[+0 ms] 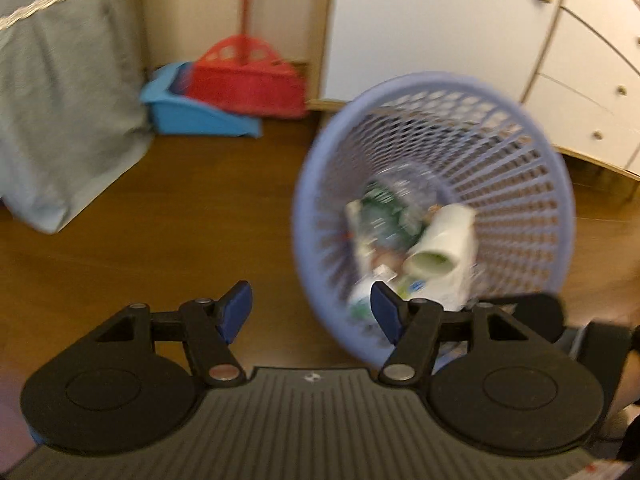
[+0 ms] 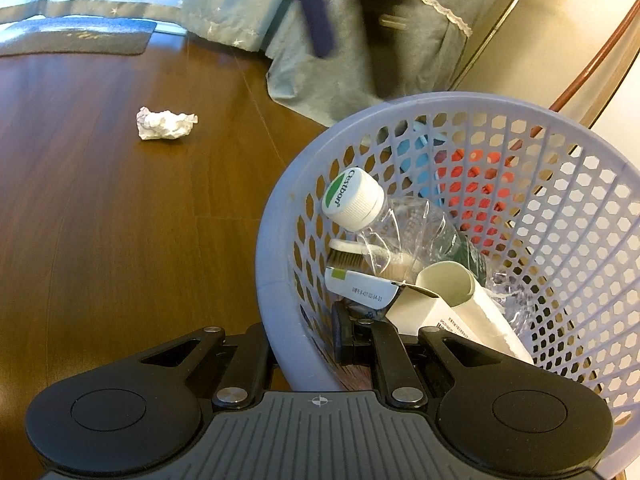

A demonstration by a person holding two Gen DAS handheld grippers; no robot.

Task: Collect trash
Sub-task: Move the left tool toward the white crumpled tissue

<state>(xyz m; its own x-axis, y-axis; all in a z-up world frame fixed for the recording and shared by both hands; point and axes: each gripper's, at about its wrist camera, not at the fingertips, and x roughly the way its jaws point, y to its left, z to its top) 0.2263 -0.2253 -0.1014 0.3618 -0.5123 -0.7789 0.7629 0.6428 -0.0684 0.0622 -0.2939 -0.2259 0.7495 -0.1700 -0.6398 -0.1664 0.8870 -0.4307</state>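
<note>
Our right gripper (image 2: pixel 304 340) is pinched tight on the rim of the purple basket (image 2: pixel 276 248), which holds a bottle (image 2: pixel 400 224), while our left gripper (image 1: pixel 312 312) hangs open and empty beside it, and only the right view shows the crumpled paper (image 2: pixel 165 123) on the floor, well away from the basket.

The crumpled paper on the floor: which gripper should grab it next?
Probably the left gripper: its jaws are open and empty. The right gripper is shut on the basket rim, holding it. The crumpled paper lies apart on the floor.
</note>
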